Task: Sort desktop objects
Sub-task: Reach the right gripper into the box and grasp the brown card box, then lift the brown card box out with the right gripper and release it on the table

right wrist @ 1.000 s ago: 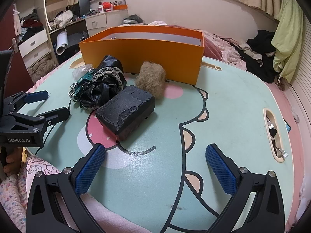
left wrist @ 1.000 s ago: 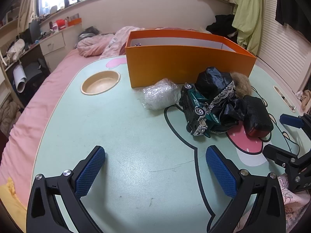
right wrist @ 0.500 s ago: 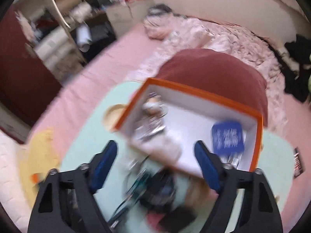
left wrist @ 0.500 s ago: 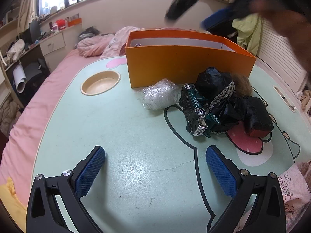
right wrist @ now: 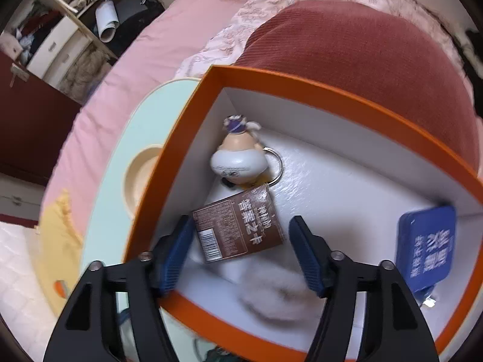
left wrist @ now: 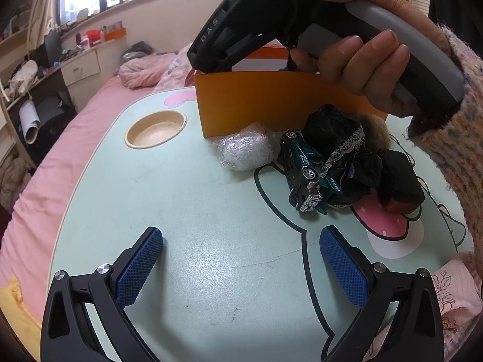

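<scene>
Orange box [right wrist: 305, 90]: landmark, open-topped, at the table's [left wrist: 187, 211] far side. Inside: one figurine keychain [right wrist: 238, 154], one brown card pack [right wrist: 238, 226], one blue tin [right wrist: 425, 244], one blurred pale fluffy item.
In front of it: one wrapped bundle [left wrist: 247, 149], one green toy car [left wrist: 305, 172], black cloth [left wrist: 341, 138].
Right gripper [right wrist: 241, 253]: spread, empty, above the box; a second ago low over the table.
Left gripper [left wrist: 241, 268]: spread, empty, unmoved over bare tabletop well before the box.

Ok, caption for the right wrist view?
Open hand-held gripper over orange box holding figurine, brown card, blue tin.
</scene>
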A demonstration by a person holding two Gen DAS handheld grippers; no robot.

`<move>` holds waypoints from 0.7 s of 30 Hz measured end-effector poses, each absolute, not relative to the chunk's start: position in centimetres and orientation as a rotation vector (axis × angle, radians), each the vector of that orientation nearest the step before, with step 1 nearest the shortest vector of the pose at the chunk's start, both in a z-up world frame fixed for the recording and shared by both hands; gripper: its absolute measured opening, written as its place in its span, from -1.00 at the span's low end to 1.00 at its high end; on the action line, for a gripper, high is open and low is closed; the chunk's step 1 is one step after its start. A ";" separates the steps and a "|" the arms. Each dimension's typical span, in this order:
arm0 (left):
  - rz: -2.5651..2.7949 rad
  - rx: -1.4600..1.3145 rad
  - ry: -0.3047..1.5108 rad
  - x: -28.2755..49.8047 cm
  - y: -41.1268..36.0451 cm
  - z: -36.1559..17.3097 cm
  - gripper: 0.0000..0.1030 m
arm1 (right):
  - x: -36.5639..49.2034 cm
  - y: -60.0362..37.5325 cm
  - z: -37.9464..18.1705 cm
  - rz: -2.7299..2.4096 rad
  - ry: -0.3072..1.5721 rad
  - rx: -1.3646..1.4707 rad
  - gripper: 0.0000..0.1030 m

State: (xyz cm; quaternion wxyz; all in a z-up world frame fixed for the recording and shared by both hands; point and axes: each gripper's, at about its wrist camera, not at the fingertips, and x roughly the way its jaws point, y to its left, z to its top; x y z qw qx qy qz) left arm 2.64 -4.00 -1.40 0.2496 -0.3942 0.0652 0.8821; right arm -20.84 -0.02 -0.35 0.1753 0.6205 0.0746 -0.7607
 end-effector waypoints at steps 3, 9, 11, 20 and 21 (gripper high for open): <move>2.402 -1.073 0.177 2.5 -4.1 -1.4 1.00 | -21.2 1.1 -0.2 -2.169 0.196 1.785 0.38; 2.401 -1.073 0.178 2.5 -4.1 -1.4 1.00 | -22.7 5.7 0.9 -2.289 0.088 1.806 0.35; 2.401 -1.073 0.178 2.5 -4.1 -1.4 1.00 | -22.5 6.1 1.3 -2.287 0.049 1.777 0.35; 2.400 -1.072 0.178 2.5 -4.0 -1.4 1.00 | -22.0 4.2 0.6 -2.292 0.290 1.772 0.41; 2.400 -1.072 0.178 2.5 -4.0 -1.4 1.00 | -21.8 3.9 0.5 -2.300 0.355 1.766 0.39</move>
